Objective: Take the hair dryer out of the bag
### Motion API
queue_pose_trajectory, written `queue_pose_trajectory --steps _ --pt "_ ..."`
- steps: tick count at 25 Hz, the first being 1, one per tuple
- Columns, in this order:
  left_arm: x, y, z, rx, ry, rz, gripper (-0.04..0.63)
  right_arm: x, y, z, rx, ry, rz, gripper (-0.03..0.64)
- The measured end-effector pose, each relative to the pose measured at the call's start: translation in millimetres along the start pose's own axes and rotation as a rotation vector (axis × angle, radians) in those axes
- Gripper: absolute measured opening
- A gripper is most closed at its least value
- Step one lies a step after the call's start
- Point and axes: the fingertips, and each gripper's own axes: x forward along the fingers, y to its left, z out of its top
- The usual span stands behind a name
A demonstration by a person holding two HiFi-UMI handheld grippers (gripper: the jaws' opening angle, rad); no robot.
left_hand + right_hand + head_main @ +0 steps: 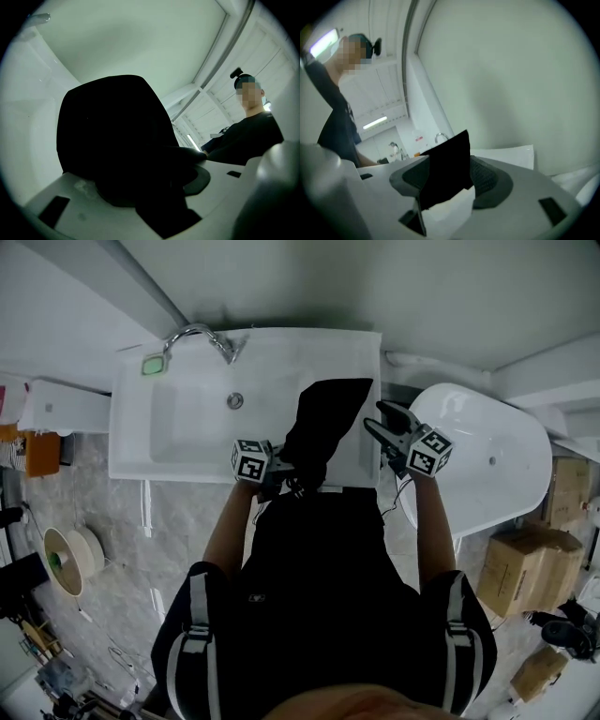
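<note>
Person's dark torso (319,596) filling bottom of head view. Left gripper (279,474) clamping black bag (323,423) above right side of sink (187,442). Right gripper (373,415) gaping wide, bag corner sitting between jaws, unpressed. Hair dryer showing nowhere, probably lying inside bag, so removal is pending. Only head view is showing both grippers together. Only left gripper view is showing fabric filling jaws.

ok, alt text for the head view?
A black fabric bag stretches over the right side of a white rectangular sink, its near end pinched in the left tongs. The right tongs stand open at its right edge.
</note>
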Motion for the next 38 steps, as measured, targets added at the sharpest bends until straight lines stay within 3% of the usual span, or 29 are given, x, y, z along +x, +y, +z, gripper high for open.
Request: queue_pose_trajectory --steps 3,7,8,11,12,35,38 --pt "-7 -11 -6 0.003 0.014 -0.026 0.218 12 2 29 0.135 -0.116 0.067 0.321" --pt "-11 -18 -13 0.008 0.028 -0.050 0.218 38 9 37 0.230 -0.128 0.121 0.321" --pt "-11 -20 -14 0.005 0.028 -0.055 0.218 43 11 34 0.240 -0.117 0.124 0.297" --pt "-13 -21 -15 0.003 0.022 -0.061 0.218 51 15 28 0.252 -0.102 0.114 0.099" --pt "-14 -21 -15 0.002 0.019 -0.060 0.218 52 16 27 0.251 -0.102 0.104 0.075" --pt "-7 -18 -25 -0.030 0.055 -0.092 0.218 -82 -62 118 0.174 -0.400 -0.222 0.071" --pt "-4 -18 -24 -0.025 0.053 -0.091 0.218 -100 -61 141 0.105 -0.450 -0.278 0.072"
